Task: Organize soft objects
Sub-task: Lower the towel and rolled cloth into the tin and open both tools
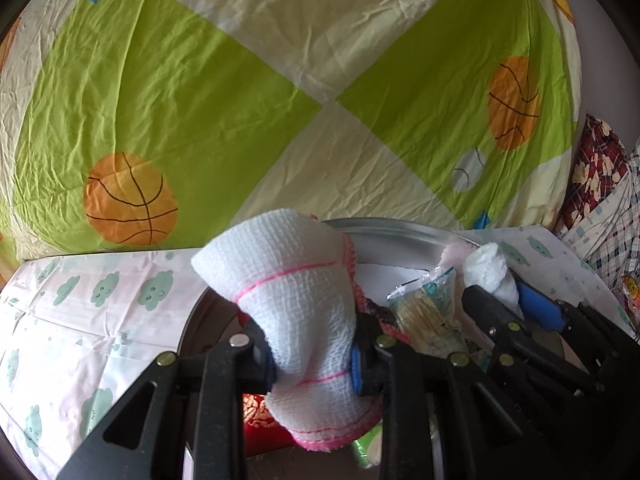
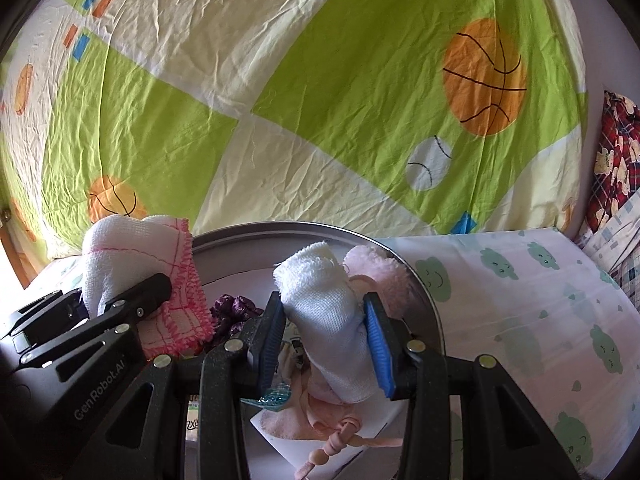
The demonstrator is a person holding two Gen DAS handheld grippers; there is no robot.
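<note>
My left gripper point(image 1: 314, 364) is shut on a white gauze cloth with pink stitching point(image 1: 292, 280) and holds it above a round metal tray point(image 1: 400, 236). My right gripper point(image 2: 326, 336) is shut on a white towel point(image 2: 324, 296) over the same tray point(image 2: 248, 236). In the right wrist view the left gripper point(image 2: 132, 296) with the gauze cloth point(image 2: 136, 248) is at the left. In the left wrist view the right gripper point(image 1: 516, 300) with the white towel point(image 1: 486, 268) is at the right. A pink fluffy cloth point(image 2: 380, 268) lies in the tray behind the towel.
The tray holds a plastic bag of sticks point(image 1: 424, 304), a purple crumpled item point(image 2: 234, 308), a pink cloth with a beaded cord point(image 2: 320, 428) and a red packet point(image 1: 260, 416). It stands on a cloud-print sheet point(image 2: 520, 304). A green basketball-print quilt point(image 1: 200, 100) rises behind. Plaid fabric point(image 2: 620, 160) lies at the right.
</note>
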